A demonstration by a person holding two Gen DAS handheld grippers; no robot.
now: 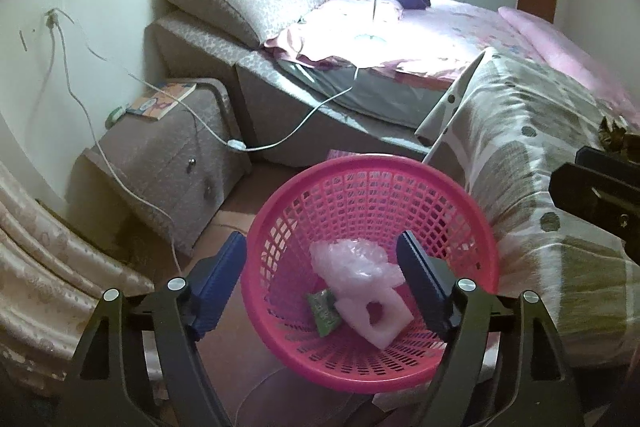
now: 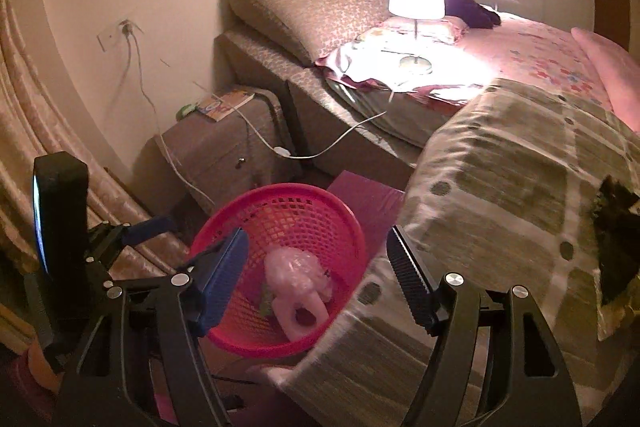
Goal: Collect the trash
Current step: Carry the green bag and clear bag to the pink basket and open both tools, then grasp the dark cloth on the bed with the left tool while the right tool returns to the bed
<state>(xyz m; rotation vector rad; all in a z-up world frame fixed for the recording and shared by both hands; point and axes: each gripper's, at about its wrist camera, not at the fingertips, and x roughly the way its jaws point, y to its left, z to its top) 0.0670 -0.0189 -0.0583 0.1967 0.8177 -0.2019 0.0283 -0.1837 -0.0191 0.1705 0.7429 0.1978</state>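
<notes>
Pink basket (image 1: pixel 372 195) on floor, near bed edge, right of bedside cabinet (image 1: pixel 168 163). Inside: white foam piece (image 1: pixel 376 323), crinkly plastic wrap (image 1: pixel 348 259), small green packet (image 1: pixel 324 311). Left gripper (image 1: pixel 322 283) above basket, jaws wide apart, holding nothing. Right gripper (image 2: pixel 316 275) likewise, jaws wide, nothing held.

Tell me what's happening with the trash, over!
Left gripper jaws open, empty, over the pink basket. Right gripper open, empty too. Foam piece, bubble wrap, green wrapper in basket. Dark wrapper on quilt. Nothing blocking.
</notes>
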